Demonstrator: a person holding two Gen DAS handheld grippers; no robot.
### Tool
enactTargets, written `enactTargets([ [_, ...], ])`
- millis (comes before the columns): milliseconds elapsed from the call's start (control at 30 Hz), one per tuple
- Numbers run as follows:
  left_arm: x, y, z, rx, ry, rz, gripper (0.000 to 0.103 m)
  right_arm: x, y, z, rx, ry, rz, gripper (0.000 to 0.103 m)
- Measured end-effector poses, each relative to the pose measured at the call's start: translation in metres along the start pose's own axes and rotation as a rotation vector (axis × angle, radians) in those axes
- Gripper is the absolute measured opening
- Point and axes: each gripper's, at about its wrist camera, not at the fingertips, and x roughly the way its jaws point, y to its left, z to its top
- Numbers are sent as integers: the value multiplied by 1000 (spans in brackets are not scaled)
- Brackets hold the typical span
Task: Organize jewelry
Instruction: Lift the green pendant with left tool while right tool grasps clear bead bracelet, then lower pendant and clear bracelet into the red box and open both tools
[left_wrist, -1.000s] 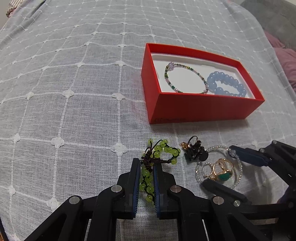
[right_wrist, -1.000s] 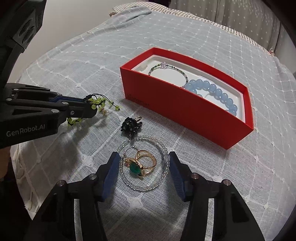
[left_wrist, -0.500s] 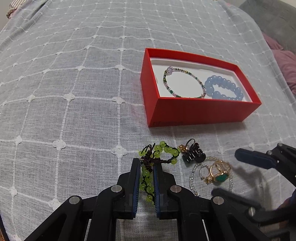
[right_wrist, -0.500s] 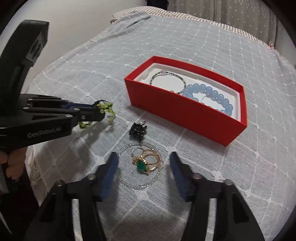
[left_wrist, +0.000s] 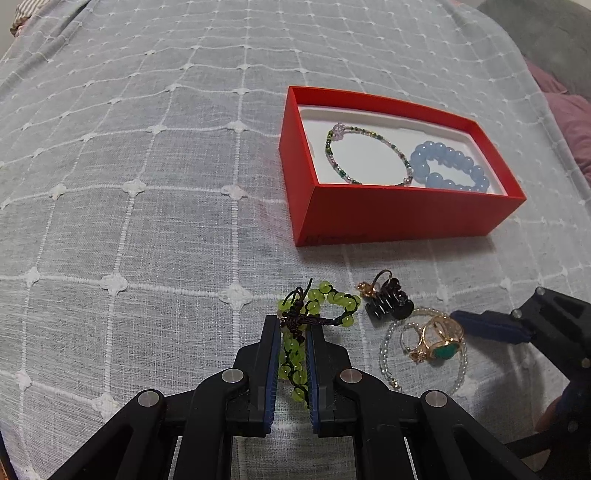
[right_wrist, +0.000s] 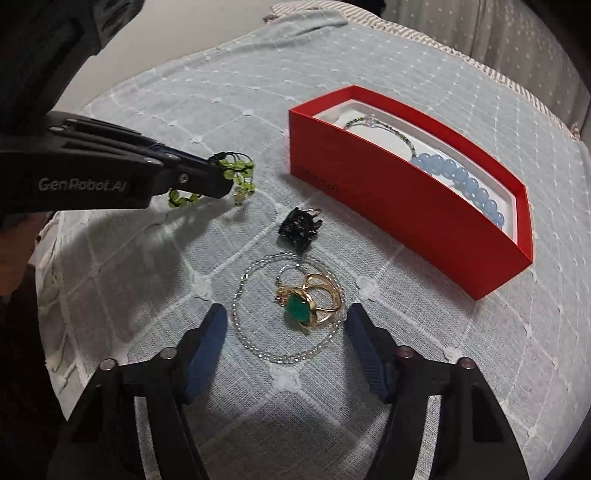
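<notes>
My left gripper (left_wrist: 291, 325) is shut on a green bead bracelet (left_wrist: 314, 306) with dark cord, held just over the cloth. From the right wrist view, that green bracelet (right_wrist: 236, 173) dangles from the left gripper (right_wrist: 221, 184). My right gripper (right_wrist: 284, 314) is open, its jaws closing. They flank a clear bead bracelet (right_wrist: 243, 332) that rings a gold ring with a green stone (right_wrist: 301, 308), and the pads touch neither. A black hair clip (right_wrist: 299, 227) lies beyond them. The red box (left_wrist: 406, 210) holds a thin multicolour bracelet (left_wrist: 332, 147) and a blue bead bracelet (left_wrist: 448, 170).
A grey cloth with a white grid (left_wrist: 147, 184) covers the whole surface and drops away at the left edge (right_wrist: 55, 295) in the right wrist view. Pink bedding (left_wrist: 569, 118) lies past the box on the right. A thin silver ring (right_wrist: 291, 271) rests inside the clear bracelet.
The right gripper's jaws have spread wider around the clear bracelet, and it has rolled a little. The left gripper has stayed put, still clamped on the green bracelet.
</notes>
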Motion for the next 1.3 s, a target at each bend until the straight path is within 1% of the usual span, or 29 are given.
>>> enactTargets([
  [67,1,0,0,1,0,0,8,-2,2,0,-10,-6,-4,55],
  [100,1,0,0,2,0,1,8,-3,3,1,-15,-9,-3,54],
  [300,1,0,0,-1,-1,1,8,-7,8,4,-30,-20,-15,53],
  [500,1,1,1,-1,-5,-2,8,-24,7,8,-14,-67,3,53],
  [800,-15,-1,8,-4,-56,-24,8,-44,0,15,26,-123,-16,53],
  [900,-20,-2,13,-5,-74,-29,8,-52,-7,18,41,-134,-33,53],
  [1000,-25,-4,20,-9,-99,-38,8,-59,-17,23,62,-149,-69,53],
  [1100,-29,-8,28,-11,-138,-51,8,-64,-32,30,115,-163,-105,53],
  [1200,-31,-11,37,-21,-162,-71,8,-67,-49,36,185,-180,-114,53],
  [1300,-32,-18,44,-22,-184,-91,8,-67,-62,40,228,-187,-138,54],
])
